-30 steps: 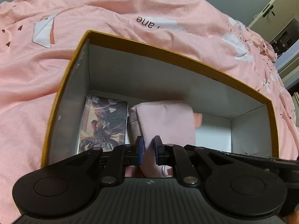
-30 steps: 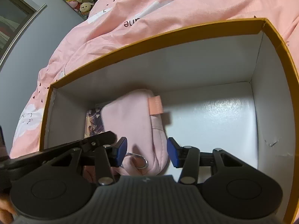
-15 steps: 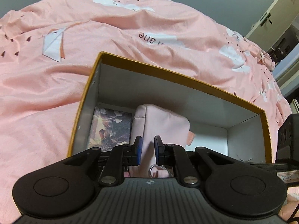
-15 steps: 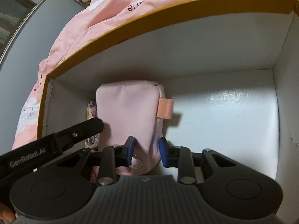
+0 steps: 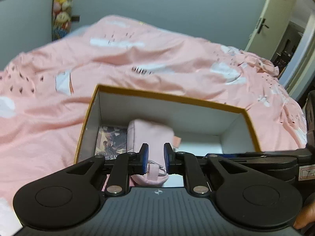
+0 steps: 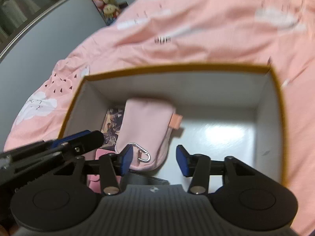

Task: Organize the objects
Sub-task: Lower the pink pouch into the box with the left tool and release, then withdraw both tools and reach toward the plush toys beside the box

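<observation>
An open cardboard box (image 5: 173,98) (image 6: 177,68) with a mustard rim and white inside sits on a pink bedspread. A pink pouch (image 5: 148,135) (image 6: 145,125) with a silver carabiner (image 6: 143,155) lies in it, beside an illustrated card box (image 5: 111,141) (image 6: 112,125) at the left wall. My left gripper (image 5: 155,157) hovers above the pouch's near end, jaws a little apart and empty. My right gripper (image 6: 153,157) is open and empty above the pouch's near right corner. The left gripper's arm (image 6: 59,147) also shows in the right wrist view.
The pink bedspread (image 5: 137,63) surrounds the box. The box's right half has a bare white floor (image 6: 220,137). Plush toys (image 5: 61,9) hang on the grey wall behind the bed. A door (image 5: 261,25) stands at the far right. A small pink item (image 6: 94,179) lies under the right gripper.
Both grippers have pulled up and back from the box. The right gripper's jaws opened wide, leaving the pouch lying in the box. The left jaws widened slightly.
</observation>
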The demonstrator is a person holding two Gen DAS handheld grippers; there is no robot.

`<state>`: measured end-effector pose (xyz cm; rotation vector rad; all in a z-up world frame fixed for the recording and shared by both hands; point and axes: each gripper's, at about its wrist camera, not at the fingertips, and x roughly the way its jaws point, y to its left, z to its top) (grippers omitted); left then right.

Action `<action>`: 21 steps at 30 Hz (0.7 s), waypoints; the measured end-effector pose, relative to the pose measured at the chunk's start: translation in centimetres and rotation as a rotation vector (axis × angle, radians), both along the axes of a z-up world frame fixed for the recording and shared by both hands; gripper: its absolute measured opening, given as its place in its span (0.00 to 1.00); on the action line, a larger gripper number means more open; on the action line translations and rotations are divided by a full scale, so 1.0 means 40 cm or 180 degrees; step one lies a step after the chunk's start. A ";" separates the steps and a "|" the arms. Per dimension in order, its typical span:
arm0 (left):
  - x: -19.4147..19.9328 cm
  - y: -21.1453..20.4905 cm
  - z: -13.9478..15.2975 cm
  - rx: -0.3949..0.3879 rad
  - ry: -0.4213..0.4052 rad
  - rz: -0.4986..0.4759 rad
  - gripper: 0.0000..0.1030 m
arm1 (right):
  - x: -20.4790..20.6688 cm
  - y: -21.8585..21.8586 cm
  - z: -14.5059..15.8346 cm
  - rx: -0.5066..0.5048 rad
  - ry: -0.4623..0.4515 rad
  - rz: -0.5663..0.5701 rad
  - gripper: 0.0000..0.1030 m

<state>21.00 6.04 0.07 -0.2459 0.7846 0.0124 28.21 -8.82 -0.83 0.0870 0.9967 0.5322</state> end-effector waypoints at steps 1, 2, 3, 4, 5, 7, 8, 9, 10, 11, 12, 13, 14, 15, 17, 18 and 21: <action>-0.015 -0.005 0.014 0.0024 -0.0055 -0.0030 0.20 | -0.017 -0.010 0.016 -0.0015 -0.0097 0.0004 0.56; -0.034 -0.010 0.028 0.0060 -0.0119 -0.0070 0.23 | -0.036 -0.022 0.030 -0.0019 -0.0183 0.0004 0.61; -0.057 -0.015 0.043 0.0114 -0.0201 -0.0114 0.27 | -0.055 -0.033 0.044 -0.0013 -0.0260 0.0004 0.65; -0.083 -0.021 0.057 0.0186 -0.0294 -0.0160 0.29 | -0.071 -0.039 0.056 -0.0003 -0.0326 0.0018 0.65; -0.108 -0.025 0.069 0.0284 -0.0389 -0.0210 0.31 | -0.093 -0.049 0.067 0.0005 -0.0390 0.0044 0.66; -0.169 -0.035 0.087 0.0534 -0.0612 -0.0281 0.39 | -0.139 -0.068 0.083 -0.0004 -0.0507 0.0085 0.67; -0.199 -0.037 0.091 0.0664 -0.0712 -0.0314 0.41 | -0.162 -0.076 0.088 -0.0012 -0.0557 0.0101 0.68; -0.234 -0.039 0.093 0.0800 -0.0801 -0.0350 0.44 | -0.187 -0.086 0.091 -0.0011 -0.0603 0.0114 0.69; -0.261 -0.038 0.091 0.0910 -0.0852 -0.0369 0.46 | -0.211 -0.098 0.093 -0.0005 -0.0636 0.0122 0.70; -0.290 -0.034 0.087 0.1029 -0.0893 -0.0379 0.46 | -0.231 -0.110 0.094 0.0001 -0.0659 0.0121 0.70; -0.317 -0.030 0.083 0.1147 -0.0940 -0.0382 0.48 | -0.254 -0.122 0.092 0.0001 -0.0682 0.0108 0.70; -0.342 -0.027 0.074 0.1273 -0.0987 -0.0375 0.51 | -0.273 -0.132 0.090 -0.0009 -0.0699 0.0086 0.70; -0.366 -0.024 0.065 0.1423 -0.1031 -0.0358 0.52 | -0.290 -0.140 0.085 -0.0025 -0.0716 0.0059 0.70; -0.394 -0.019 0.053 0.1623 -0.1076 -0.0332 0.52 | -0.310 -0.152 0.080 -0.0043 -0.0728 0.0025 0.70; -0.423 -0.003 0.036 0.1915 -0.1118 -0.0279 0.52 | -0.341 -0.173 0.067 -0.0070 -0.0703 -0.0047 0.70; -0.440 0.013 0.032 0.1996 -0.1138 -0.0244 0.52 | -0.353 -0.184 0.061 -0.0072 -0.0676 -0.0080 0.70; -0.475 0.057 0.021 0.2145 -0.1228 -0.0147 0.54 | -0.383 -0.212 0.041 -0.0098 -0.0603 -0.0193 0.70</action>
